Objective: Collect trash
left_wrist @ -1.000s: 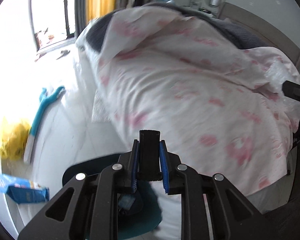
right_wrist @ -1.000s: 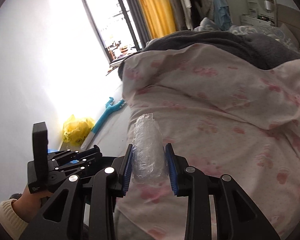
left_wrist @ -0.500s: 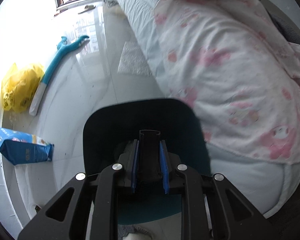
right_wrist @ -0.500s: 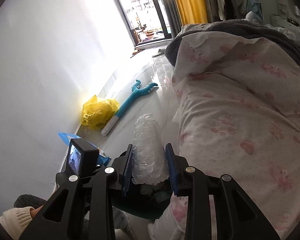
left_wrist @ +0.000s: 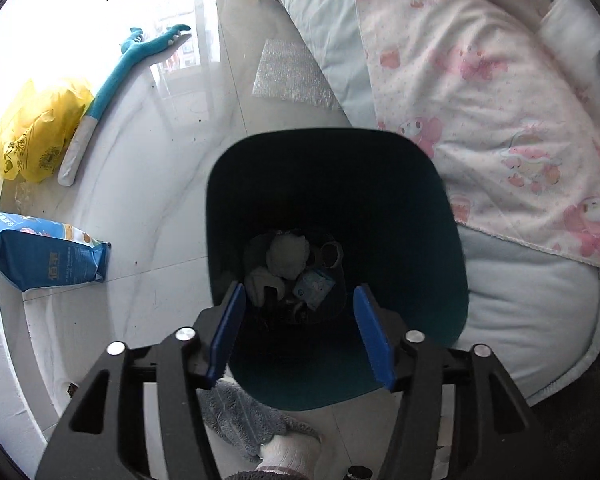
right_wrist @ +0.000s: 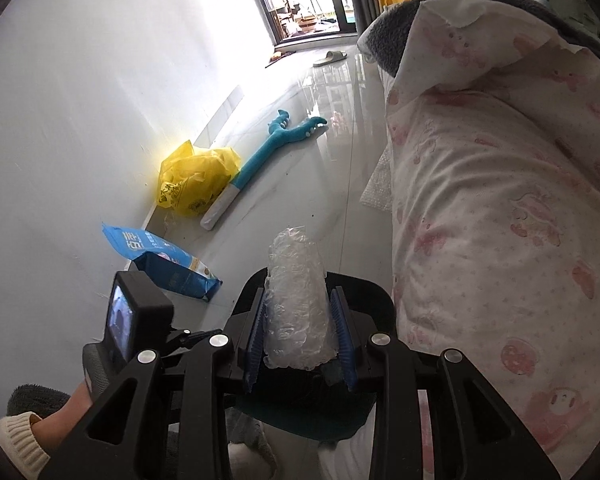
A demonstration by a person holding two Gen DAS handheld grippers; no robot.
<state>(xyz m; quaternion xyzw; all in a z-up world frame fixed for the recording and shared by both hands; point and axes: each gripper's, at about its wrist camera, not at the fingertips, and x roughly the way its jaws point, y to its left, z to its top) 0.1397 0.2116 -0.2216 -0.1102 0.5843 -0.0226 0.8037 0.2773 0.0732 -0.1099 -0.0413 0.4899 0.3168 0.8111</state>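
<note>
While I am holding my left gripper [left_wrist: 300,330] straight over the mouth of the teal trash bin [left_wrist: 416,216], its jaws have just been opening and nothing is lying between the blue pads now; crumpled tissues and a small wrapper [left_wrist: 314,286] are sitting at the bottom, low in the middle of the left wrist view. My right gripper [right_wrist: 300,334] is clenching the wad of clear plastic wrap [right_wrist: 296,296], whose long axis is running up along the fingers, pointing toward the upper middle of the right wrist view. In that view the bin's rim [right_wrist: 376,294] is showing just behind and below the wad, lower centre, beside the bed quilt [right_wrist: 500,200]. I am judging that the right gripper is the one that matters next: the bin opening is lying directly below and slightly ahead of it.
</note>
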